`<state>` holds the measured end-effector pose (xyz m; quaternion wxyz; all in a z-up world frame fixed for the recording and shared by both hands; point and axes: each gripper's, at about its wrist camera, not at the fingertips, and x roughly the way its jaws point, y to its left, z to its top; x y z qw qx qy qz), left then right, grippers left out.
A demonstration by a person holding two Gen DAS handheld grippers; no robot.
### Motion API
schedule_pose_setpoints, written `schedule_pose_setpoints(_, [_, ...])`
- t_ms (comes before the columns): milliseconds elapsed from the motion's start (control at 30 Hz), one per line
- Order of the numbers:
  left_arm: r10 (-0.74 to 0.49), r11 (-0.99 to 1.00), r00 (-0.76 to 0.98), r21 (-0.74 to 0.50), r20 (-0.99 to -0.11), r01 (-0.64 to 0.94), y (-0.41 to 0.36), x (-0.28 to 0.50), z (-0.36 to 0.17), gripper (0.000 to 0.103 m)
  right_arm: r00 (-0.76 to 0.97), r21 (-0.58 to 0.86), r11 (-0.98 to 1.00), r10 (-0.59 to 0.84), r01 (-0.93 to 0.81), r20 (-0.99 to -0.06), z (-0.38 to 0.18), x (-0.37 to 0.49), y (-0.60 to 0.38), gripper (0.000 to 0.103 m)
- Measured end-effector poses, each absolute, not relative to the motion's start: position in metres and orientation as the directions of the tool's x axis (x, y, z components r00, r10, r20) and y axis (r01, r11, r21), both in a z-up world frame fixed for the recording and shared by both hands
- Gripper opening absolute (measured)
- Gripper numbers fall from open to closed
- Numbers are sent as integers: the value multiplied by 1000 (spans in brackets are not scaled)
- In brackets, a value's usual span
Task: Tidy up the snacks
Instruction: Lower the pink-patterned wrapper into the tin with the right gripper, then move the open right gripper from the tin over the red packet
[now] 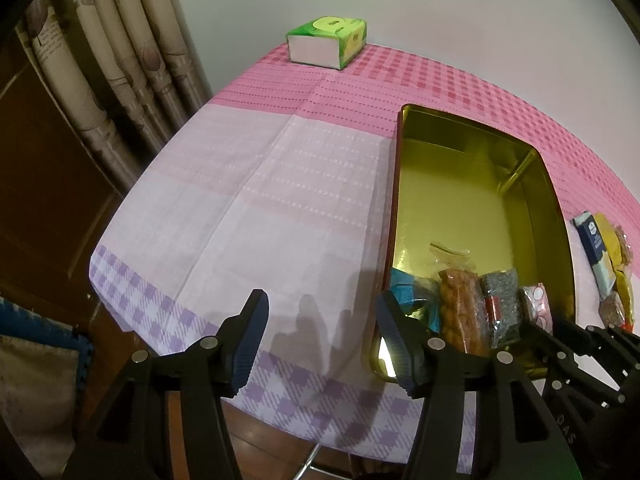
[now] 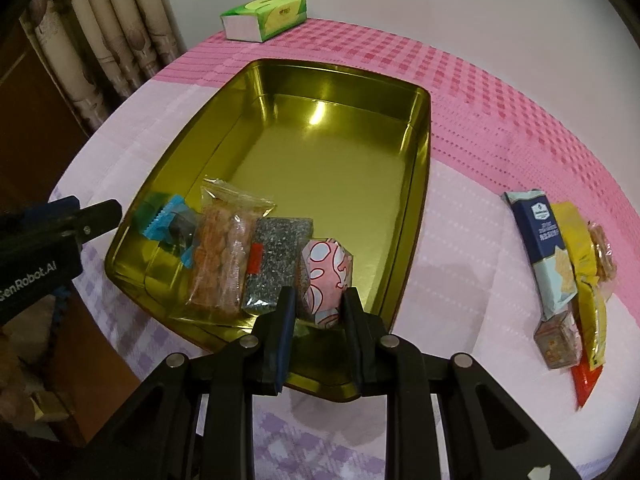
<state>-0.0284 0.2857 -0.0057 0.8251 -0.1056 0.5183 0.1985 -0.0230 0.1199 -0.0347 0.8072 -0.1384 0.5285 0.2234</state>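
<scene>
An open gold tin (image 2: 420,152) stands on the checked tablecloth. Along its near end lie a blue packet (image 2: 168,220), a clear bag of orange snacks (image 2: 220,256), a dark speckled packet (image 2: 276,260) and a pink-and-white packet (image 2: 326,268). My right gripper (image 2: 320,320) is shut on the lower end of the pink-and-white packet, inside the tin. My left gripper (image 1: 324,336) hangs open over the cloth just left of the tin (image 1: 400,200), with nothing between its fingers. The same row of packets shows in the left wrist view, with the orange bag (image 1: 460,308) in the middle.
To the right of the tin lie a navy bar (image 2: 540,240), a yellow packet (image 2: 580,260), a small cube-shaped snack (image 2: 558,344) and a red wrapper (image 2: 586,380). A green tissue pack (image 2: 266,16) sits at the far corner. Curtains (image 1: 120,60) hang at the left, and the table edge is close below.
</scene>
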Motion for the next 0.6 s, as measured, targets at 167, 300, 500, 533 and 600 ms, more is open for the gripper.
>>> schedule_pose_setpoints(167, [221,898,385,33,-896,-438,285,-28,-7,58,341,13,862,215,-507,-915,-35,-24,121,23])
schedule_pose_setpoints(300, [219,897,383,32,-897,-440,286,-28,-8,58,348,17,866,219,-500,-912,-33,-25,120,25])
schedule_pose_setpoints(500, [226,896,382,38,-896,-442,286,-29,-8,58,362,27,868,235,-496,-902,-24,-27,117,32])
schedule_pose_setpoints(533, [230,896,382,41,-895,-443,286,-30,-8,58,366,31,867,242,-497,-899,-21,-28,115,33])
schedule_pose_setpoints(600, [233,895,382,43,-894,-444,286,-30,-7,58,371,43,866,258,-498,-892,-15,-29,111,34])
